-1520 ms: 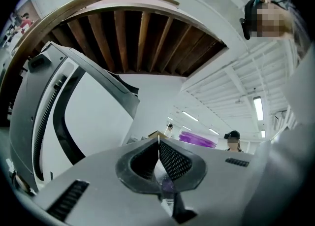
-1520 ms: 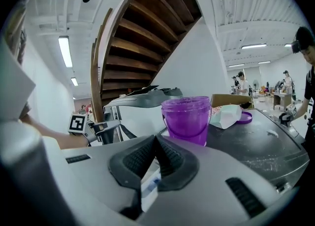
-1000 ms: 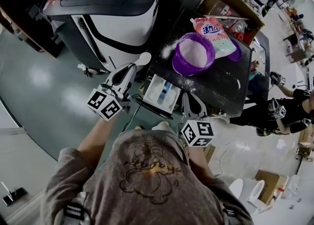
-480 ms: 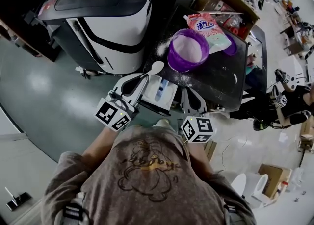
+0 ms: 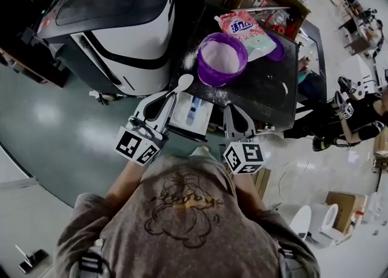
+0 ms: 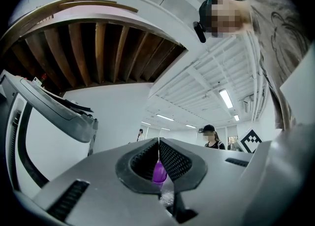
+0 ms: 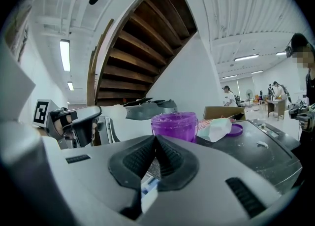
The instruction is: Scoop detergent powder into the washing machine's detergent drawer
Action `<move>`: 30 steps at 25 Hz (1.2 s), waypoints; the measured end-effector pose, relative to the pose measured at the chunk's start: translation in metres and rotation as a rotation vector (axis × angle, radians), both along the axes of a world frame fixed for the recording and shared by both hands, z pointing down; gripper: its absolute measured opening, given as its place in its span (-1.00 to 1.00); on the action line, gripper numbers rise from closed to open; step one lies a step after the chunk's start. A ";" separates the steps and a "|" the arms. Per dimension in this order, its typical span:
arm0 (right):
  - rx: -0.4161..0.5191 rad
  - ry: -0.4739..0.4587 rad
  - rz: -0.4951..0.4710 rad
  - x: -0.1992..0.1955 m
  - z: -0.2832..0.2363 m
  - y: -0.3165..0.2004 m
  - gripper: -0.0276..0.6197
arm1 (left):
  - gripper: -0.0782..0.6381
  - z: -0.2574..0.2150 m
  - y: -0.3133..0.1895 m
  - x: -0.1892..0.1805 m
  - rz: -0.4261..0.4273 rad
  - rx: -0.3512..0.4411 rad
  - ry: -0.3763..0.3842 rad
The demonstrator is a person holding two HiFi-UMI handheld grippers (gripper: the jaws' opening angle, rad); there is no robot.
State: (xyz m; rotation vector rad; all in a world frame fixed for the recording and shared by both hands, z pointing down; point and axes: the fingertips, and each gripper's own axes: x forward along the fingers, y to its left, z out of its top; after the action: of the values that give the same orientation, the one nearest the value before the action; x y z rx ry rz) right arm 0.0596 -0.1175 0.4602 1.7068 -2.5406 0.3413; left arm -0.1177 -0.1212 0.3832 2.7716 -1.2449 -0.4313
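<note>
Detergent powder (image 5: pixel 222 56) sits in the purple tub (image 5: pixel 205 72) on the washing machine's dark top (image 5: pixel 273 95), with the detergent bag (image 5: pixel 245 28) just behind it. The detergent drawer (image 5: pixel 193 115) stands pulled out below the tub. The left gripper (image 5: pixel 171 96) is clamped on a white spoon (image 5: pixel 184 82), its bowl between tub and drawer. The right gripper (image 5: pixel 238 109) hangs beside the drawer, jaws pressed together, holding nothing.
</note>
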 end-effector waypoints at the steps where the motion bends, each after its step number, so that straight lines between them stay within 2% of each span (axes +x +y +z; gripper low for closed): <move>1: 0.001 -0.001 0.002 0.001 0.000 0.000 -0.91 | -0.72 0.001 0.000 0.001 -0.001 -0.001 -0.010; 12: 0.013 -0.012 0.000 0.003 -0.002 0.000 -0.91 | -0.72 0.021 -0.005 0.001 -0.053 -0.053 -0.080; 30: -0.002 -0.012 -0.015 0.000 0.004 0.010 -0.92 | -0.72 0.039 -0.006 0.002 -0.076 -0.081 -0.114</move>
State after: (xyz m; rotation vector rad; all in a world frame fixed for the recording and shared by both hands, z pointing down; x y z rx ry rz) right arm 0.0600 -0.1075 0.4646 1.6894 -2.5597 0.3538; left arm -0.1156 -0.1275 0.4217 2.7223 -1.3634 -0.2247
